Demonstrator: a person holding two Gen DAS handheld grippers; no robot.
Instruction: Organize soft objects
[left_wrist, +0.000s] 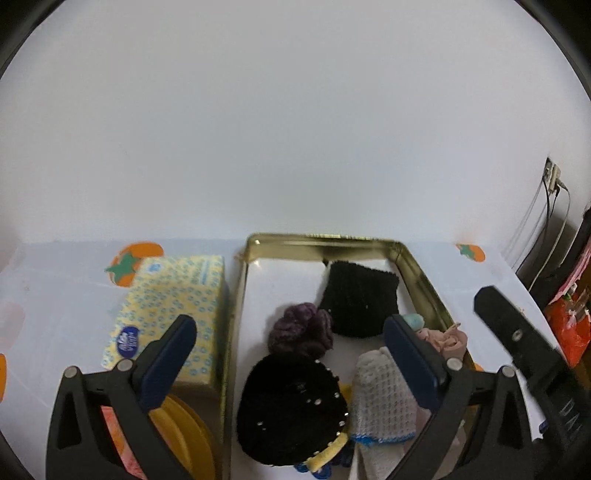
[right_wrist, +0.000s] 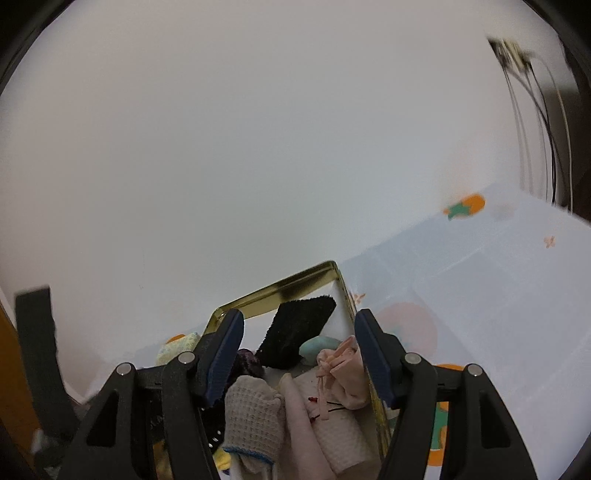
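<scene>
The soft objects sit packed in a gold-rimmed tin tray (left_wrist: 417, 280) on the desk (left_wrist: 55, 295), just ahead of and below both grippers. Between the fingers of the left hand-held gripper (left_wrist: 291, 363) lie a black studded knit piece (left_wrist: 291, 406), a purple scrunchie (left_wrist: 299, 330) and, farther off, a black knit cloth (left_wrist: 360, 299); its jaws are spread and hold nothing. The right hand-held gripper (right_wrist: 299, 360) also stands released and empty, above a white waffle-weave cloth (right_wrist: 253, 410) and a pink drawstring pouch (right_wrist: 341, 373).

All of these look light, limp and compressible. They should crush and sag in a pinch, so a bunched fold or thick middle likely offers the surest hold; the pouch's thin cords could slip free.

Left of the left hand-held gripper lies a yellow tissue pack (left_wrist: 173, 306). Its blue oval label is too blurred to read.
</scene>
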